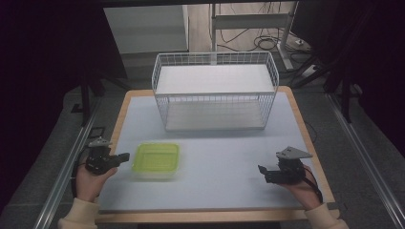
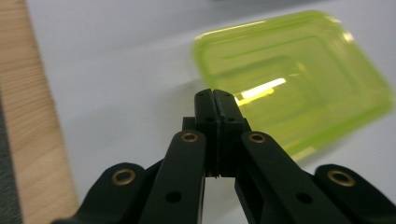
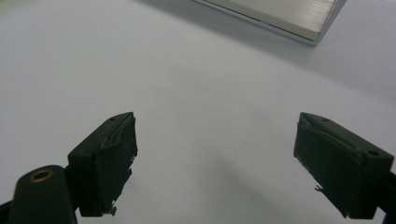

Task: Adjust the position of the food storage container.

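A translucent lime-green plastic container (image 1: 156, 159) lies on the white board at the left. My left gripper (image 1: 125, 157) sits just left of it, jaws pressed together with nothing between them. In the left gripper view the shut gripper (image 2: 214, 94) points at the near edge of the green container (image 2: 299, 79). My right gripper (image 1: 262, 170) rests at the right of the board, held by a hand. In the right gripper view that gripper (image 3: 215, 135) stands wide open over bare white surface.
A white wire basket (image 1: 215, 90) with a shelf stands at the back middle of the white board (image 1: 215, 157). Its base corner (image 3: 280, 16) appears in the right gripper view. The board's wooden rim (image 2: 28, 116) runs along the left. Cables lie on the floor beyond.
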Demonstrator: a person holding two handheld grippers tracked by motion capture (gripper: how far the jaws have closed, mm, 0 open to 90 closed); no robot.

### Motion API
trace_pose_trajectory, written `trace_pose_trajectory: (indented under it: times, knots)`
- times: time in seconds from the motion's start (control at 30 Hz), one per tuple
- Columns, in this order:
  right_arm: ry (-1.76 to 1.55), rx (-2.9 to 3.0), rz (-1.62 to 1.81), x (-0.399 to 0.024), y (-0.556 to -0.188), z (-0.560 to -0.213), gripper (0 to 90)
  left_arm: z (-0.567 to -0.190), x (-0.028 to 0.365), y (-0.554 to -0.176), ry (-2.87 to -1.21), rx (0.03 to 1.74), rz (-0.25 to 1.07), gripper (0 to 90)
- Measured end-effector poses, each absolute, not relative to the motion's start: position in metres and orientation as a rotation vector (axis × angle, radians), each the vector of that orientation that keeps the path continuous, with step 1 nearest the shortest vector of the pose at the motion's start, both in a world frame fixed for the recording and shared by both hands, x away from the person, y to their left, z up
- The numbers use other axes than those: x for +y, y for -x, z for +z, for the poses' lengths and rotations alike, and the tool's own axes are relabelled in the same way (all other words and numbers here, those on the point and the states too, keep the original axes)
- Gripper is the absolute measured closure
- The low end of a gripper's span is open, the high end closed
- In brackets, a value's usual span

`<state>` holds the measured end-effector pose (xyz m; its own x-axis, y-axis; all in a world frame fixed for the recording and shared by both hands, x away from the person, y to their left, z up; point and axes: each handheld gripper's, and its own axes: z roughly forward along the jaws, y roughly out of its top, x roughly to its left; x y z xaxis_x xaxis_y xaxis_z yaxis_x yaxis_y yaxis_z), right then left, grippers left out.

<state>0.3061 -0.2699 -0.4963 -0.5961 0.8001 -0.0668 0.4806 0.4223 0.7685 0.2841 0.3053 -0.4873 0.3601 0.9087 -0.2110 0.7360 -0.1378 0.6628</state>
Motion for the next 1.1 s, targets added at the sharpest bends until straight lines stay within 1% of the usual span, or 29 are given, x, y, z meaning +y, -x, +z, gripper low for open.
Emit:
trace_pose_trajectory:
  times: [0.07, 0.23, 0.53, 0.73, 1.1]
  knots:
    - [-1.087, 2.256, 1.015, -0.270, -0.306, -0.496, 13.0, -0.491, 0.308, -0.289, -1.915, 1.451, 0.318, 90.0]
    - [-1.092, 2.256, 1.012, -0.270, -0.306, -0.497, 13.0, -0.503, 0.313, -0.300, -1.894, 1.474, 0.237, 90.0]
    - [-1.092, 2.256, 1.010, -0.270, -0.306, -0.497, 13.0, -0.527, 0.314, -0.306, -1.892, 1.500, 0.132, 90.0]
    - [-1.094, 2.257, 1.009, -0.270, -0.307, -0.498, 13.0, -0.533, 0.306, -0.308, -1.910, 1.477, 0.082, 90.0]
    - [-1.102, 2.241, 0.988, -0.271, -0.307, -0.497, 13.3, -0.537, 0.292, -0.309, -1.932, 1.446, 0.035, 90.0]
